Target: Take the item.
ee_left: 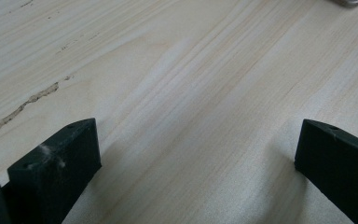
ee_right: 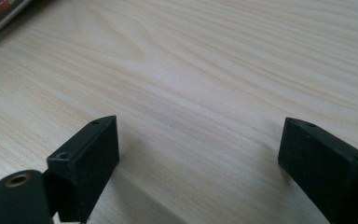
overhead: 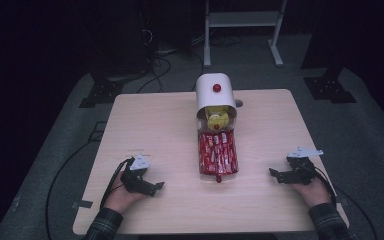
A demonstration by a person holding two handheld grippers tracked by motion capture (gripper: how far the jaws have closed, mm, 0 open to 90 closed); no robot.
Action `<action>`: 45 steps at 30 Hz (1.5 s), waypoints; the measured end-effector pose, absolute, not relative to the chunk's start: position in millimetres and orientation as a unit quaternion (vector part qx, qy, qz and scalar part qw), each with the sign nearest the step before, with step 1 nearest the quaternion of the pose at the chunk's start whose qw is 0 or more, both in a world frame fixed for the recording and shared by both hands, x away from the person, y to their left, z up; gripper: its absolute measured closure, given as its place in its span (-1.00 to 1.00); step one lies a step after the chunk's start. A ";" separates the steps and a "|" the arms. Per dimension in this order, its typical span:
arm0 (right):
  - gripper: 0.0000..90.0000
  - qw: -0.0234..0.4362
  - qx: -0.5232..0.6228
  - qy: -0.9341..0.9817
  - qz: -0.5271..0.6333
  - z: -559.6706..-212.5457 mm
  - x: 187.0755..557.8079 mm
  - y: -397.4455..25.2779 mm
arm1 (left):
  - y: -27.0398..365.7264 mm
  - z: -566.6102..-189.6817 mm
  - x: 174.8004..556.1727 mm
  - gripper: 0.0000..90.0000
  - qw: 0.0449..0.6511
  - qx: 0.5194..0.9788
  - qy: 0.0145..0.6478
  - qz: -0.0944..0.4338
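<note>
A white rounded container [overhead: 215,94] with a red knob lies at the table's far middle, its mouth facing me with a yellow item [overhead: 218,119] inside. A pulled-out tray of red packets [overhead: 218,154] with a red knob at its near end lies in front of it. My left gripper [overhead: 156,188] rests open on the table at the near left, held by a hand; bare wood lies between its fingers [ee_left: 60,163]. My right gripper [overhead: 274,174] rests open at the near right, its fingers [ee_right: 88,163] wide apart over bare wood. A corner of a red packet [ee_right: 0,14] shows beyond it.
The light wooden table [overhead: 145,120] stands on a grey floor. A white frame's legs [overhead: 242,30] and black cables lie beyond the far edge. A small grey object [overhead: 238,103] sits beside the container. A strip of tape [overhead: 82,204] marks the near left edge.
</note>
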State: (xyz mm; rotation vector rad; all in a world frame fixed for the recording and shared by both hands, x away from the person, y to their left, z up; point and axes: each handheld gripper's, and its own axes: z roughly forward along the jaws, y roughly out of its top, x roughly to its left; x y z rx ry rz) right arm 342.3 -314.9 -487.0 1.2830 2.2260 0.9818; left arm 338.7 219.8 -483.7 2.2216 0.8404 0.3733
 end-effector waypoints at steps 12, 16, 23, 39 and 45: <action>-0.57 0.184 0.473 0.797 0.327 -480.2 344.3 -309.0 | 219.8 -483.7 338.8 -1.00 0.360 0.862 0.326 0.145; -0.54 0.163 0.480 0.798 0.326 -476.5 346.1 -309.7 | 219.8 -483.7 338.8 -1.00 0.360 0.862 0.326 0.145; -0.58 0.155 0.479 0.799 0.329 -471.8 345.7 -308.8 | 219.8 -483.7 338.8 -1.00 0.360 0.862 0.326 0.145; -0.58 0.145 0.472 0.800 0.342 -462.3 343.8 -303.0 | 219.8 -483.7 338.8 -1.00 0.360 0.862 0.326 0.145; -0.58 0.146 0.466 0.801 0.347 -456.8 343.2 -299.7 | 219.8 -483.7 338.8 -1.00 0.360 0.862 0.326 0.145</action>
